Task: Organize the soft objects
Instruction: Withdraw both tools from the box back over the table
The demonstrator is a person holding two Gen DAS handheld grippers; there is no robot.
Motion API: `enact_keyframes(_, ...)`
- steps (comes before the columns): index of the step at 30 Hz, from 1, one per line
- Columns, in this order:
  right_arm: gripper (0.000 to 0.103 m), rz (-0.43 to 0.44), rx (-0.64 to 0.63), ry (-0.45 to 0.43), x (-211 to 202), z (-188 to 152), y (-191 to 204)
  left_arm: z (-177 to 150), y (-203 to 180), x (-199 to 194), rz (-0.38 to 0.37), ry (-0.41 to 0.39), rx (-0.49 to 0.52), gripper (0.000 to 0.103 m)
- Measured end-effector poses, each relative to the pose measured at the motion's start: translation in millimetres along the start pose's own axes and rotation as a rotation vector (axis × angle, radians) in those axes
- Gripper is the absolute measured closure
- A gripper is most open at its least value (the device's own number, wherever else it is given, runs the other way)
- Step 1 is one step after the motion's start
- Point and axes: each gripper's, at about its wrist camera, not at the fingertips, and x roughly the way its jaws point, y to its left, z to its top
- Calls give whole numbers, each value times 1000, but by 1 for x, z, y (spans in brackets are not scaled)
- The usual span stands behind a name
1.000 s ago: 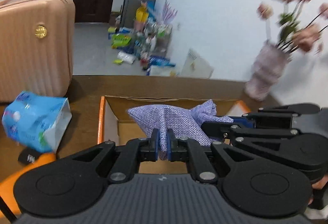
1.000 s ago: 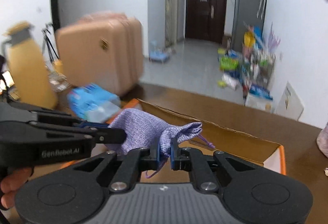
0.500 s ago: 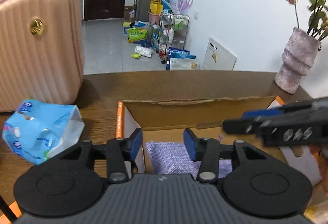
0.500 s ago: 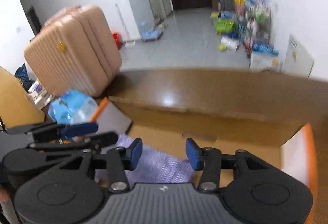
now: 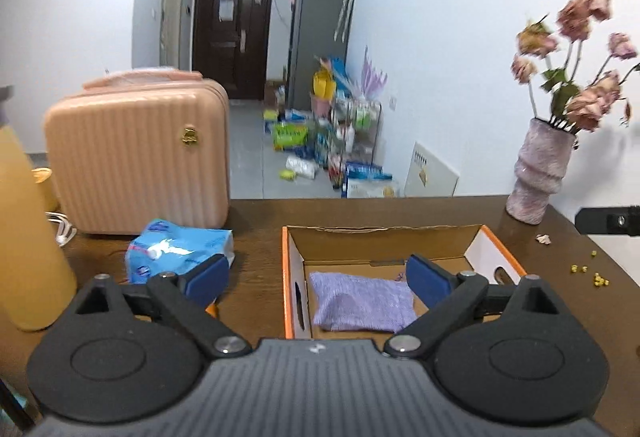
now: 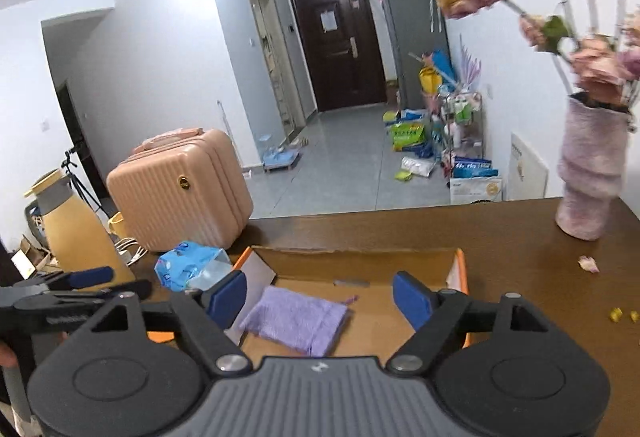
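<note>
Pouch: the purple cloth pouch [image 5: 362, 302] lies flat on the floor of the cardboard box [image 5: 384, 235], toward its left side, drawstring end toward the back wall. Nothing touches it. I judge it is laid flat so it takes little room and other things can go beside it.

Box: open-topped with orange edges, it sits on the brown tabletop [image 5: 260, 221] straight ahead of me. Its right half is bare, which looks like the space meant for the next soft thing.

Left hand-held gripper [image 5: 318, 277]: spread wide, holding nothing. Its blue pads [image 5: 210, 274] straddle the box's left wall, raised above and short of the pouch.

Right hand-held gripper [image 6: 320, 295]: also spread wide and empty, hovering over the near edge of the box with the pouch between and below its fingertips, apart from both.

Tissue pack: the blue soft pack of tissues [image 5: 180, 251] lies on the tabletop just left of the box, in front of the pink suitcase [image 5: 138, 157]. I judge it the next soft thing to sort, nearest my left side.

Keep clear of: the vase of dried flowers [image 6: 592, 173] at the far right of the tabletop and the yellow jug [image 5: 28, 237] at my left; I think a wide swing could tip either.
</note>
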Motion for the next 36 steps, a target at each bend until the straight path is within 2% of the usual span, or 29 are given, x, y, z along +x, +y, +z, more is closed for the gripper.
enact_keyframes(4,21,-13,-24,-54,-40,-39,5,-35,-7,-47,-5,-32,33,5)
enact_keyframes(6,16,-24,-50,-90,-59,-60,8,-54,-9,-70,-2,-47,40,4)
enact_keyframes(10,16,-70,-115,-197,-105,-115,22,-97,-15,-121,2,-100,59,2)
enact_keyframes(13,14,-66,-134,-257,-137,-154,32,-129,-19,-155,-14,-148,61,0)
enact_keyframes(18,5,-82,-142,-336,-177,-217,49,-182,-28,-197,-40,-198,46,0)
enact_keyframes(21,5,-89,-139,-394,-199,-258,59,-218,-34,-212,-18,-200,41,0)
enact_keyframes(23,2,-87,-100,-426,-212,-284,63,-244,-34,-219,-6,-169,20,0)
enact_keyframes(25,2,-68,-60,-419,-219,-308,66,-264,-33,-221,-20,-111,17,0)
enact_keyframes(27,2,-43,-73,-374,-219,-327,71,-277,-33,-222,-25,-68,35,0)
enact_keyframes(30,2,-83,-153,-340,-211,-340,79,-277,-33,-221,-19,-73,45,0)
enact_keyframes(34,6,-99,-141,-309,-197,-345,81,-270,-34,-214,-30,-86,13,0)
enact_keyframes(36,11,-96,-136,-290,-189,-346,80,-266,-37,-207,-46,-85,11,0)
